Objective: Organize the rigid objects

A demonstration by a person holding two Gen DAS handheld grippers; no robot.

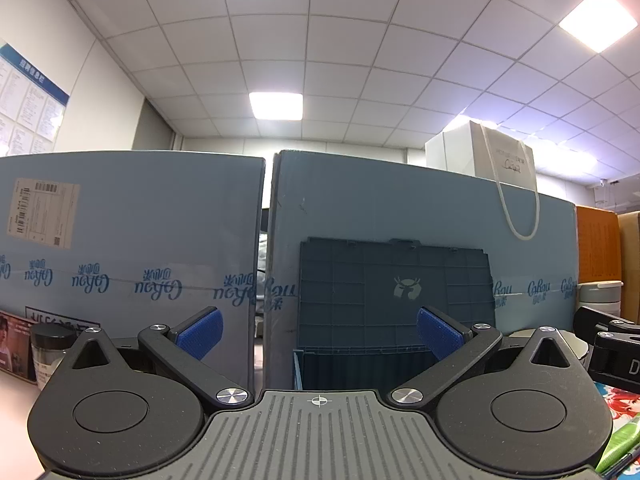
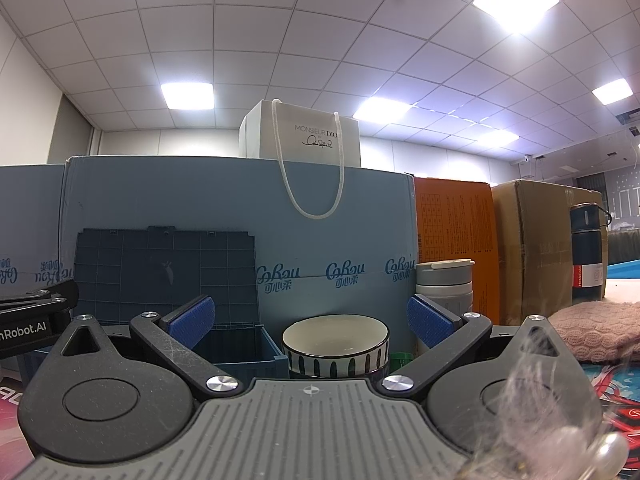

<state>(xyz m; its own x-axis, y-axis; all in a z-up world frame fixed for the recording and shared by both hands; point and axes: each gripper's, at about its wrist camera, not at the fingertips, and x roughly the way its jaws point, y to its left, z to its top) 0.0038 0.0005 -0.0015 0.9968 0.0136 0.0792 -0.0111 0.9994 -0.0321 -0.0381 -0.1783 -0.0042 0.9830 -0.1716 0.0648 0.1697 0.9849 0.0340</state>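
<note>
A dark blue plastic crate [image 2: 244, 350] stands on the table with its lid [image 2: 164, 268] raised against a light blue carton; it also shows in the left wrist view [image 1: 360, 364]. A striped ceramic bowl [image 2: 336, 344] sits right of the crate, straight ahead of my right gripper [image 2: 310, 320], which is open and empty. My left gripper [image 1: 318, 332] is open and empty, facing the crate. A small jar with a black cap [image 1: 50, 350] stands at the left. A grey lidded cup [image 2: 444, 288] and a dark flask [image 2: 586, 256] stand to the right.
Light blue cartons [image 1: 132, 240] wall off the back, with a white paper bag [image 2: 308, 136] on top. An orange box [image 2: 454, 240] and a brown carton [image 2: 532, 244] stand at the right. A pink knitted cloth [image 2: 592, 328] lies at the right. The other gripper [image 1: 608, 348] shows at the edge.
</note>
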